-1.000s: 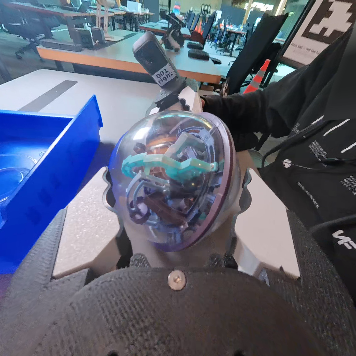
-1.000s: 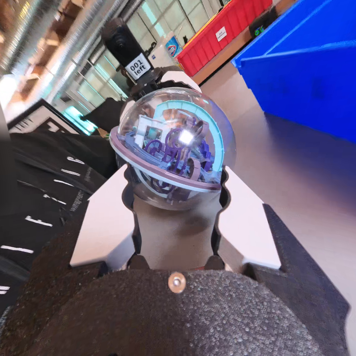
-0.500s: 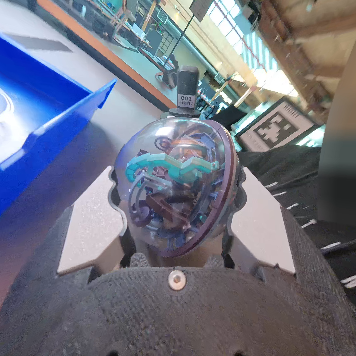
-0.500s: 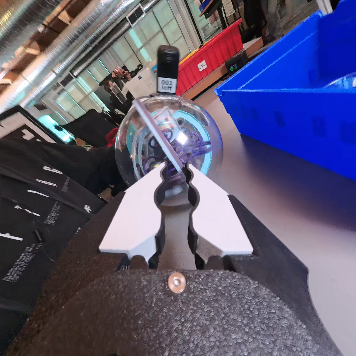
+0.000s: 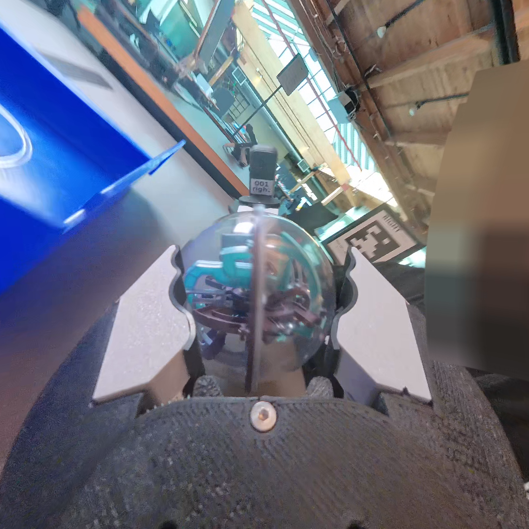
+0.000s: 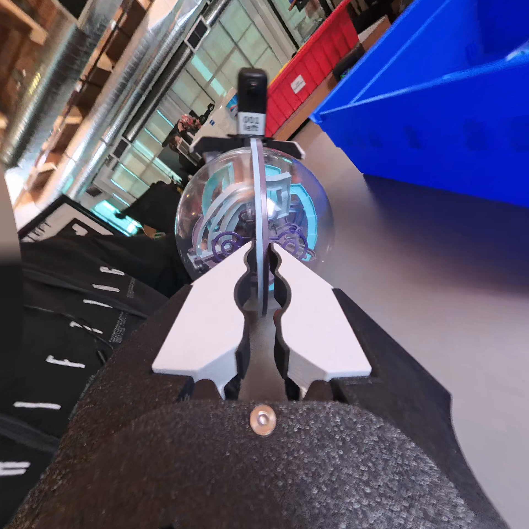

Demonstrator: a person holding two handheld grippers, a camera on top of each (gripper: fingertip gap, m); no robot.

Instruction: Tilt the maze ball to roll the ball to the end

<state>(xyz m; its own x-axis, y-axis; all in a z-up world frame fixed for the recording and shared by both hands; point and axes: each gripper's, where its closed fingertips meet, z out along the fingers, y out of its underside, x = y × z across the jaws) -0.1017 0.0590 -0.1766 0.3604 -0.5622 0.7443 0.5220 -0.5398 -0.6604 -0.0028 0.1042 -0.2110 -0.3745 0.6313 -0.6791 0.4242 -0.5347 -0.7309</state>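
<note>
In the left wrist view, the left hand-held gripper (image 5: 259, 303) fills the lower half of the frame, and its two grey fingers (image 5: 148, 323) are spread wide and pressed against opposite sides of the clear plastic maze ball with teal, grey and purple tracks inside (image 5: 257, 289), which is held at the centre of the frame, clear of the grey bench (image 5: 177, 200). The ball's purple equatorial rim (image 5: 255, 286) is seen edge-on, running vertically between the fingers.

In the right wrist view, the right hand-held gripper (image 6: 261, 252) is seen nearly closed, its white fingers (image 6: 211, 312) set on either side of the same rim (image 6: 259, 217) at the centre of the frame; whether they actually pinch it cannot be told. The small ball inside the maze cannot be made out.

The shell is judged stiff, light and smooth, so it is likely to slip or twist under a loose grip, and hard squeezing could crack the plastic. The rim and the shell's widest part are judged the best places to be held. Slow tilts are judged necessary.

Farther off, a blue plastic bin (image 6: 446, 120) is seen at the upper right of the right wrist view, resting on the bench, and a red bin (image 6: 309, 68) is seen beyond it.
</note>
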